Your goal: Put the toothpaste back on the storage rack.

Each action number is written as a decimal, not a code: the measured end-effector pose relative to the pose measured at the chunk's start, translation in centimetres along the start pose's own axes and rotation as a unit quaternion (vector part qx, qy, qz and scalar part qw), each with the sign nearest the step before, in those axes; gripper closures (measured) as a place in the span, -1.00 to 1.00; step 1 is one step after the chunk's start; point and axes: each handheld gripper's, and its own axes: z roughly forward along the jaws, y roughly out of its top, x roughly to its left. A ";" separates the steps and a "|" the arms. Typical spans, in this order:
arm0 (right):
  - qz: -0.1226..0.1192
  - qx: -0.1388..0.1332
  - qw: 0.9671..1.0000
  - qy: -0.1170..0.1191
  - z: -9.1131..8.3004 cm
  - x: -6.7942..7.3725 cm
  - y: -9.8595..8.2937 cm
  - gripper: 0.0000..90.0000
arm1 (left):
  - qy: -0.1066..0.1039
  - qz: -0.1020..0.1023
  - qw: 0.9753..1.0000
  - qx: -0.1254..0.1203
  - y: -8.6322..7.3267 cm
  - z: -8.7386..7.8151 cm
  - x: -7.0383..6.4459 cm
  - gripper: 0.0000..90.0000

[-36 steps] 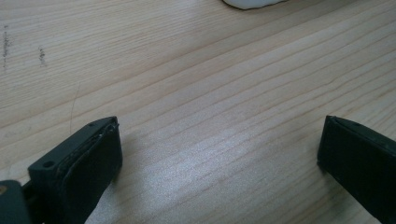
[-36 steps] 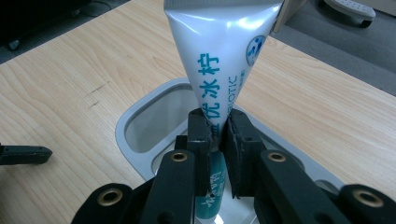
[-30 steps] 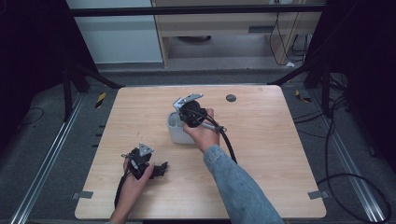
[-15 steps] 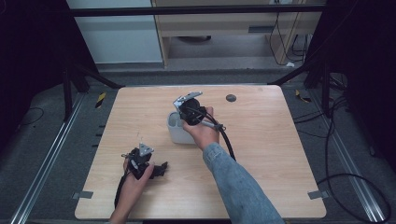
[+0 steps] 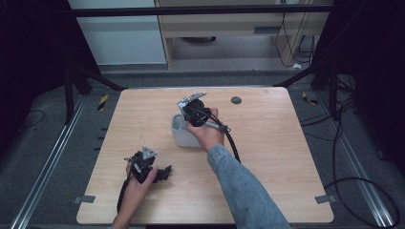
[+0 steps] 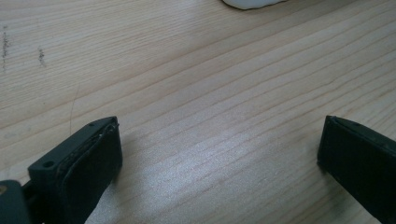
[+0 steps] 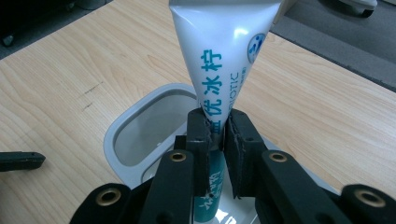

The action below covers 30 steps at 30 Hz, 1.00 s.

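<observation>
Lowering a toothpaste tube into a cup: where it could slip

Holding a white toothpaste tube (image 7: 219, 60) upright over a pale grey cup (image 7: 140, 135), right hand-held gripper (image 7: 218, 140) clamped on the tube's lower part, flat crimped end at the top centre of the right gripper view. Cup near the middle of the high view (image 5: 177, 133), on the wooden counter (image 5: 267, 143), directly below the right hand (image 5: 206, 136).

Likely trouble, judged from this pose:
- Pinched low on a soft, tapering body, with most of the length above the jaws; could tip or swivel in the grip if moved quickly.
- Cap end hidden behind the jaws, so uncertain whether already inside the rim; could catch the near wall and push the light cup across the counter.
- Squeezed hard enough to dent the tube; could ooze paste if the cap sits loose.
- Released too high, could topple out or knock the cup over.

Left hand-held gripper (image 5: 165, 172) at lower left of the high view, jaws wide apart, gripping nothing, resting low over bare wood (image 6: 201, 116); too far off to steady the cup.
</observation>
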 end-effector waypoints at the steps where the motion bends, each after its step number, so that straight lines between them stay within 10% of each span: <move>1: 0.001 -0.001 1.000 -0.001 0.0 0.0 0.0 0.78 | 0.000 0.000 1.000 0.000 0.0 0.0 0.0 -1.00; 30: 0.005 -0.010 1.000 -0.004 -1.3 -0.5 -0.4 0.45 | 0.000 0.000 1.000 -0.001 0.0 0.0 0.0 -1.00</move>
